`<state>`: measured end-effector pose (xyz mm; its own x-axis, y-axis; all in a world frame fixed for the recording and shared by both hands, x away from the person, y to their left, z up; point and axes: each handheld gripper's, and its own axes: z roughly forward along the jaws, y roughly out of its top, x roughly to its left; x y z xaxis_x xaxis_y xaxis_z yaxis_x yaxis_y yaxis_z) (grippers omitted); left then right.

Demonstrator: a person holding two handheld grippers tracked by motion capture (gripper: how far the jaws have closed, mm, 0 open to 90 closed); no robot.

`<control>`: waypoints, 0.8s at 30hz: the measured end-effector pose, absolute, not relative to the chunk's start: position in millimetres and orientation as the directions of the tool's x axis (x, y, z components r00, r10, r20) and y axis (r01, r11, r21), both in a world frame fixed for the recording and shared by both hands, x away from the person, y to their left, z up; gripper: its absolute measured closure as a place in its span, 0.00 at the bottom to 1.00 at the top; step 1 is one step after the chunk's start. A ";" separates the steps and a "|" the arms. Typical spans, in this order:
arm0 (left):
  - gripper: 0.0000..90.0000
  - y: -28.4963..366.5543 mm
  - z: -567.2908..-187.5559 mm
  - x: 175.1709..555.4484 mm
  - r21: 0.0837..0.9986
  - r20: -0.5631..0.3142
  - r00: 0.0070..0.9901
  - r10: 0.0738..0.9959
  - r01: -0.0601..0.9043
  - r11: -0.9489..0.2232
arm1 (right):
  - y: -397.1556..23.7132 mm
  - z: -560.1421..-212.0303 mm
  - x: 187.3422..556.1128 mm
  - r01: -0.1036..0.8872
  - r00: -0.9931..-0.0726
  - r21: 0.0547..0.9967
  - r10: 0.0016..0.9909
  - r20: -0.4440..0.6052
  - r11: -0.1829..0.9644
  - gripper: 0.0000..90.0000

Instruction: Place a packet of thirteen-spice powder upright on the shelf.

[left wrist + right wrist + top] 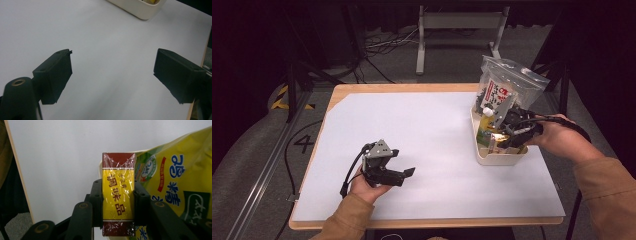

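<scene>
A cream tub (499, 156) stands by the right edge of the white table (412, 145), holding a yellow packet (175, 187), a small yellow bottle (485, 122) and a tall clear zip bag (504, 87) that leans up out of it. Over the tub's near end the right gripper (509, 134), reaching in from the right, pinches a yellow and red seasoning box (118, 195) flat between its pads, just beside the yellow packet. Well apart from the tub, towards the table's near left, the left gripper (404, 172) rests in an upturned hand, jaws spread with nothing between them, pointing towards the tub.
</scene>
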<state>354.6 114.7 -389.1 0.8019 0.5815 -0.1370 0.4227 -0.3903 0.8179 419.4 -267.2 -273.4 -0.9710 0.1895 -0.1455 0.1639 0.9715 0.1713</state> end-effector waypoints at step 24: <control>0.17 113.9 -390.2 354.9 0.811 -0.139 0.802 0.582 0.430 -0.398 | -272.4 -311.6 424.0 0.198 -0.967 0.156 0.219 -0.128 0.968 0.71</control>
